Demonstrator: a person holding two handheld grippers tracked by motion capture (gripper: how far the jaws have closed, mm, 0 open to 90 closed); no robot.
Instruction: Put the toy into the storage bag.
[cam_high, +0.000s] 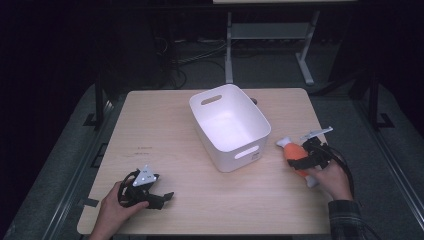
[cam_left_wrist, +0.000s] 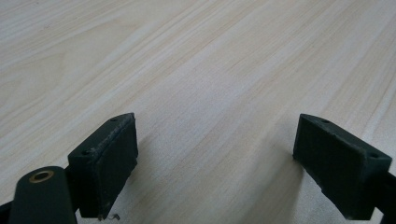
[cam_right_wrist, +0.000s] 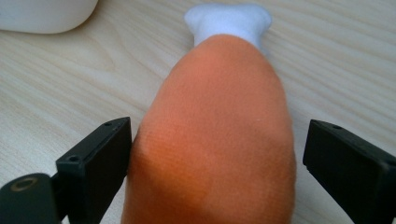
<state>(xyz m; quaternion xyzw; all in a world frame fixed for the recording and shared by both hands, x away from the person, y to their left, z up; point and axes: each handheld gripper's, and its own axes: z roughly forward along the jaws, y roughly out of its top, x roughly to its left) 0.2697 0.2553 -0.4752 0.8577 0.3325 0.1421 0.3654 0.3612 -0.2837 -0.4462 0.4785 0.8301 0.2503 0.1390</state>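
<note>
High view: at about 7 o'clock on the table (cam_high: 165, 125) the left gripper (cam_high: 161, 198) rests in a hand, jaws spread wide over bare wood. At the centre, toward 12 o'clock, stands a white bin (cam_high: 230, 125) with handle slots. At 4 o'clock, just beside the bin, the right gripper (cam_high: 300, 157) straddles an orange plush drumstick (cam_high: 296, 151) with a white bone end. Right gripper view shows the jaws released: one pad touches the drumstick, the other stands apart.
</note>
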